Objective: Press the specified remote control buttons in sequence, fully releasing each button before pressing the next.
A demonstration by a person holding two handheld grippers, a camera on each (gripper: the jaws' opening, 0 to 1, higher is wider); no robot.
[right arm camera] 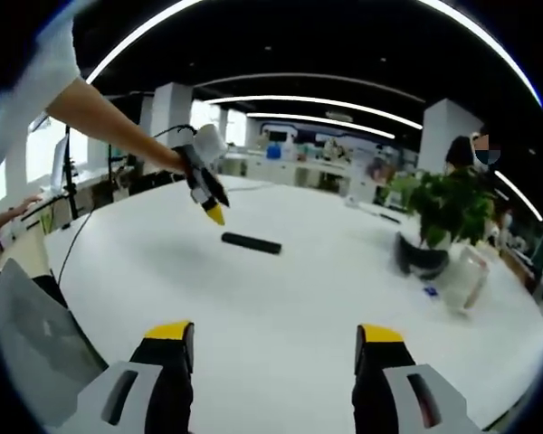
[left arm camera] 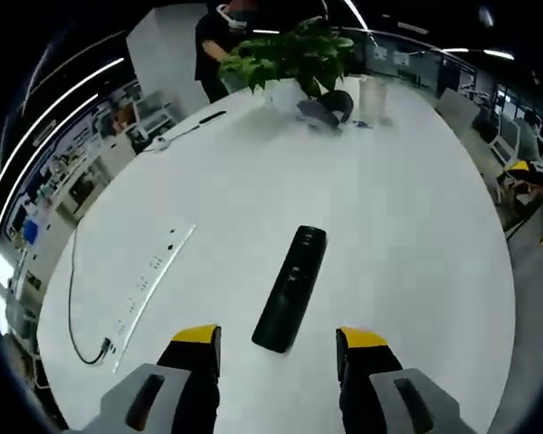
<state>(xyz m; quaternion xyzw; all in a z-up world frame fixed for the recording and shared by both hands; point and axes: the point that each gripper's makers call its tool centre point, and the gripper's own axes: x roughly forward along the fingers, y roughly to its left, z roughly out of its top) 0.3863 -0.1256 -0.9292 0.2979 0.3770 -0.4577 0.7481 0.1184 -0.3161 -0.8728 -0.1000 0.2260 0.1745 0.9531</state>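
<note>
A long black remote control (left arm camera: 290, 287) lies on the white table (left arm camera: 407, 226), its near end between and just beyond the yellow-tipped jaws of my left gripper (left arm camera: 278, 342), which stands open above it. In the right gripper view the same remote (right arm camera: 251, 242) lies far off across the table (right arm camera: 281, 307). My left gripper (right arm camera: 208, 194) hangs over the remote's left end there, held by a person's arm. My right gripper (right arm camera: 276, 339) is open and empty, low over bare tabletop.
A white power strip (left arm camera: 149, 285) with a black cable lies left of the remote. A potted plant (left arm camera: 299, 59) and a clear cup (left arm camera: 371, 98) stand at the far end; a person stands behind. A laptop (right arm camera: 32, 334) sits at the near left.
</note>
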